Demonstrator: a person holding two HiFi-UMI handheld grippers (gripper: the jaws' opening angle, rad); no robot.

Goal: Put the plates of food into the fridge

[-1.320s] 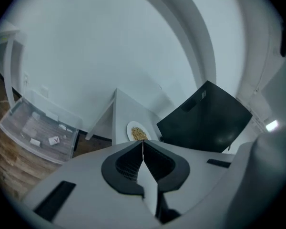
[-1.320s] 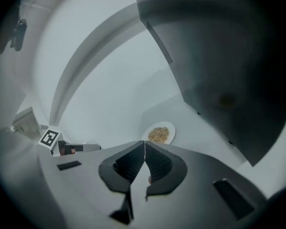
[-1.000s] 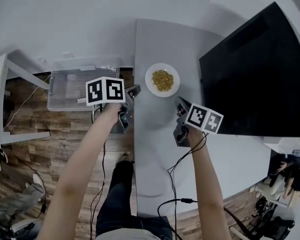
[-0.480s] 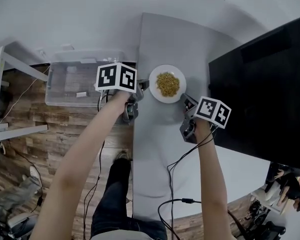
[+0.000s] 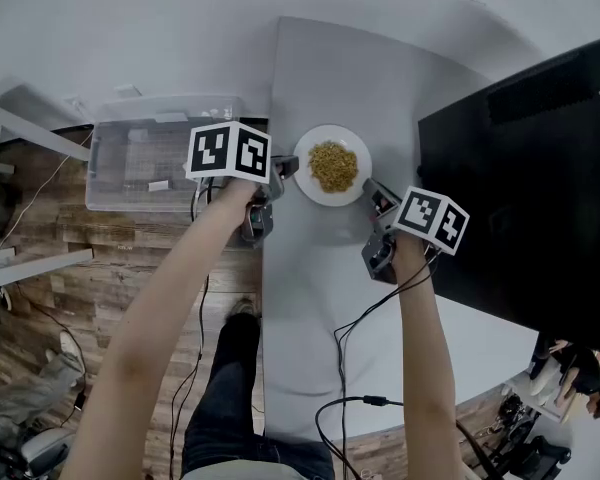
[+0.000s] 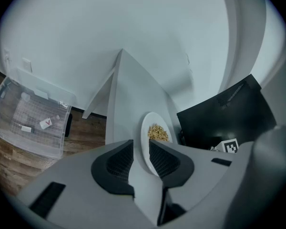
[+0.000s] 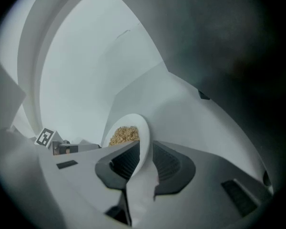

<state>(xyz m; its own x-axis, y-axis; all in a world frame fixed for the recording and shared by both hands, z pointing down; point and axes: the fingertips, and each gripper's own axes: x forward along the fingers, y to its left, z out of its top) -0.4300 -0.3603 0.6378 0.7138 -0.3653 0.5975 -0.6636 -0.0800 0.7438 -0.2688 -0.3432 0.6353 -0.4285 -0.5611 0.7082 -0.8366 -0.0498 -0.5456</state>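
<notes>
On the grey table: white plate lies flat toward the far end of the table, with a heap of yellow-brown food at its middle.
Left gripper: jaws apart, having just been opening. The plate's left rim lies in the gap, nearer the right-hand jaw. The ribbed pads are not pressing on it, so nothing is gripped.
Right gripper: jaws apart, also just been opening. The plate's right rim runs up between them, close to the left-hand jaw, though I cannot tell if they touch. There is clear space to the other jaw, so no clamp on the plate.
Placement: one gripper at each side of the plate, tips down at rim level, both angled down toward the table top.
Marker cubes: left cube sits over the table's left edge; right cube is just beside the black body.
Black body: a large, dark, flat-faced unit along the table's right side. The plate is near it, not touching.
Clear plastic bin: on the wood floor, left of the table, with a few small items inside.
Cables: black leads trail from the grippers back toward the person.
</notes>
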